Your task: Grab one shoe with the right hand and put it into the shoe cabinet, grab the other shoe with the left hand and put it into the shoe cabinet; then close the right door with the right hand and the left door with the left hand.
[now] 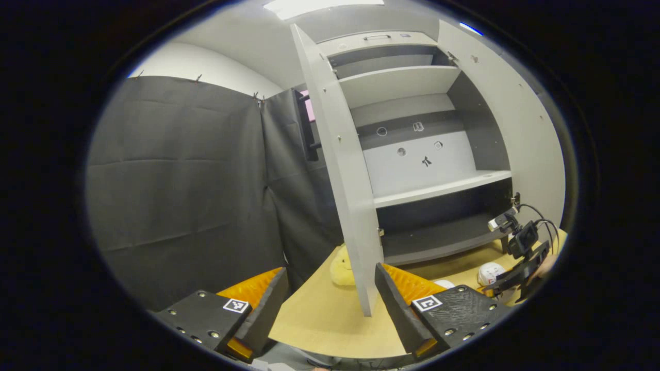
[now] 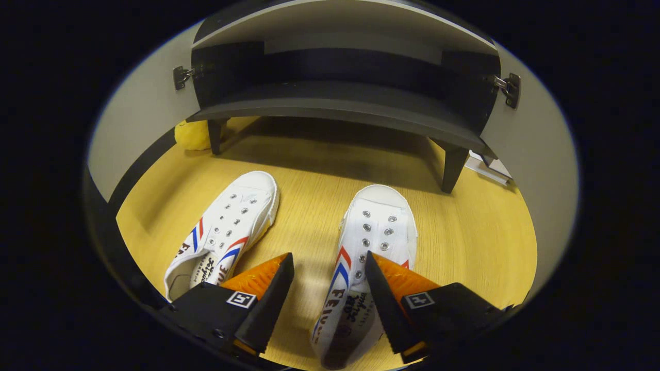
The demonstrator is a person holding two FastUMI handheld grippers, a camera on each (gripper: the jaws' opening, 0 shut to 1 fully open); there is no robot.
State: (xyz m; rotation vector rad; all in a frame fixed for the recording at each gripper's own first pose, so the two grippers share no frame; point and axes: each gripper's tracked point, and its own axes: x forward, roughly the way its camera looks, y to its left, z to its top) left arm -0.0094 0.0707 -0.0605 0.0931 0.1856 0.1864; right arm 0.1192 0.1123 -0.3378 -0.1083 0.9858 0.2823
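Two white canvas shoes with red and blue stripes lie on the wooden surface in front of the cabinet, toes toward it: one on the left (image 2: 232, 226), one on the right (image 2: 374, 232). My right gripper (image 2: 327, 281) is open and low over the right shoe's heel end, with its right finger over the shoe's opening and its left finger beside the shoe. The grey shoe cabinet (image 1: 412, 154) stands with both doors open and bare shelves. My left gripper (image 1: 330, 299) is open and holds nothing, facing the edge of the left door (image 1: 350, 196). In the left gripper view, the right gripper (image 1: 521, 252) hangs over a shoe (image 1: 489, 272).
A yellow plush toy (image 1: 341, 268) sits by the cabinet's front left leg (image 2: 214, 135). The right door (image 1: 521, 129) swings wide open. The bottom shelf (image 2: 335, 105) stands on short dark legs (image 2: 454, 167) above the wooden surface (image 2: 464, 232). Black cloth (image 1: 180, 180) walls the left side.
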